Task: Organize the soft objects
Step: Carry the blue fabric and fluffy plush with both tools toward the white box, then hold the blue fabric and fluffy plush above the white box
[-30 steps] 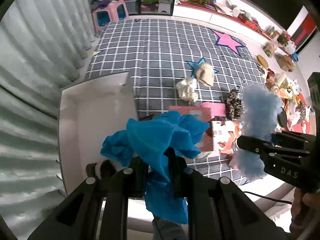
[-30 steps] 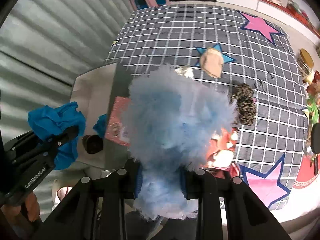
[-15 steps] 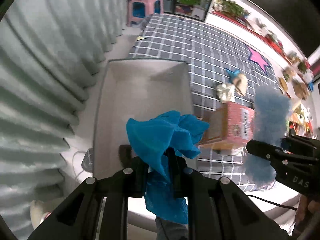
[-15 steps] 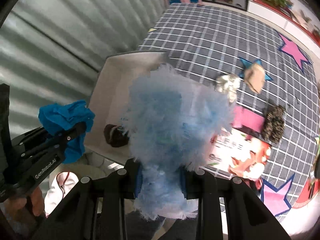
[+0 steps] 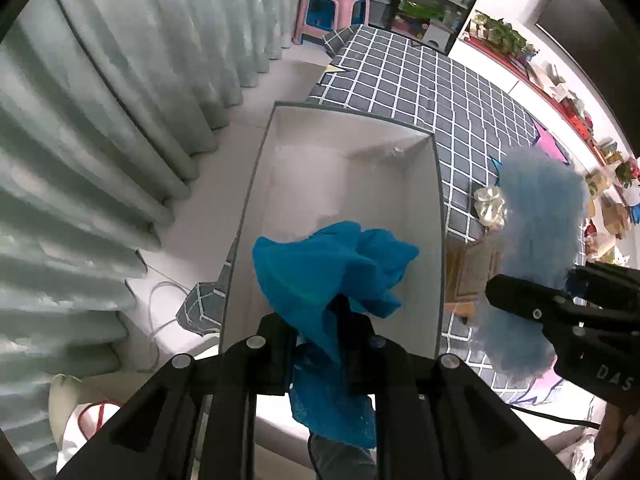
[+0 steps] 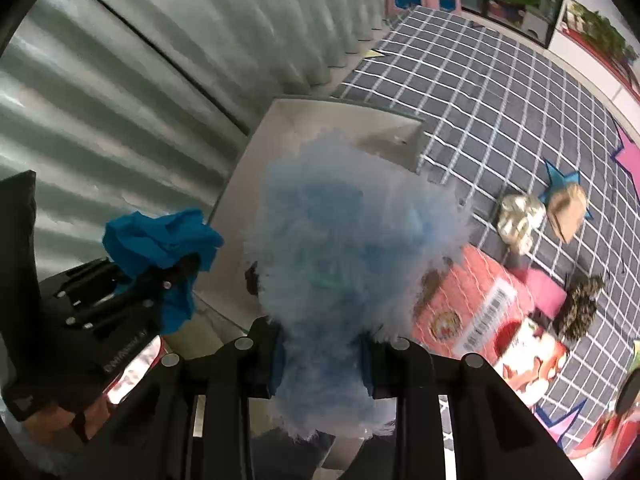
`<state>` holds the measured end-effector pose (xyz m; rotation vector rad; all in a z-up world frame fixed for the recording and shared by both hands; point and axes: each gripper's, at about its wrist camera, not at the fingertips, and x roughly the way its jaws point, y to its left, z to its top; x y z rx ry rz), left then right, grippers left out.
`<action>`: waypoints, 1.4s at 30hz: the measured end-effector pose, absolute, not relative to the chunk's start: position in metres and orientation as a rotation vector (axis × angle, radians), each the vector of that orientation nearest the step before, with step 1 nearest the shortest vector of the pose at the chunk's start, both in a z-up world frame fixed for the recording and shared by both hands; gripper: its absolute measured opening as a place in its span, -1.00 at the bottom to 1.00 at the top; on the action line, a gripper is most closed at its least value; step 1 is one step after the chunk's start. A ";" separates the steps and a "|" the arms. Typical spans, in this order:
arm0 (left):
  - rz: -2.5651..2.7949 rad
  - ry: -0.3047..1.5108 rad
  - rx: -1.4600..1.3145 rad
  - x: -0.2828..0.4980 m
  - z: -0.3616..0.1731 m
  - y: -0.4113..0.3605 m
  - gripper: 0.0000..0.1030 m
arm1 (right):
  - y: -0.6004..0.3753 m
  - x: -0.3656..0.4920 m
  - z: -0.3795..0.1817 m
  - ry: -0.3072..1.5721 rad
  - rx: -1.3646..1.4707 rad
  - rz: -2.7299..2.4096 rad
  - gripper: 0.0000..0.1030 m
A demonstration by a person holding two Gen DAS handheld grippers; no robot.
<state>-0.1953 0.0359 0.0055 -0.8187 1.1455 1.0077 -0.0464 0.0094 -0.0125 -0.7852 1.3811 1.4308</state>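
The left gripper is clamped on a crumpled bright-blue cloth, the fabric pinched low between the jaws so most of it billows up and forward while a tail hangs below. That grip puts the loose bulk directly over the open white rectangular box, which sits at the edge of the grey white-checked mat, close to the pale green curtain. The box's floor looks mostly bare from here, though the cloth hides its near end.

On the other side, the right gripper is closed on a fluffy pale-blue plush piece, so shaggy it fills the middle of its own camera. It hangs over the box's right rim, near the left load but apart from it. Both pieces are carried high, clear of the walls, which I read as lining up for a drop: release and let the soft stuff fall in.

Out on the mat, more waits: a cream crumpled bundle, a tan soft lump, a dark speckled piece, and beside the box a red printed carton. One dark object peeks out by the plush, too hidden to name. I'd judge the sorting only partway done.
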 end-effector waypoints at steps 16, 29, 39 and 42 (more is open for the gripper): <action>1.058 1.156 -0.816 -0.173 -0.016 0.085 -0.65 | 0.076 -0.053 -0.021 1.344 -0.833 1.439 -0.40; 1.069 1.201 -0.832 -0.163 -0.035 0.101 -0.65 | 0.096 -0.044 -0.038 1.381 -0.835 1.407 -0.40; 1.057 1.231 -0.838 -0.157 -0.045 0.105 -0.65 | 0.101 -0.041 -0.050 1.410 -0.835 1.396 -0.40; 1.059 1.241 -0.843 -0.156 -0.049 0.106 -0.65 | 0.102 -0.042 -0.054 1.417 -0.834 1.397 -0.40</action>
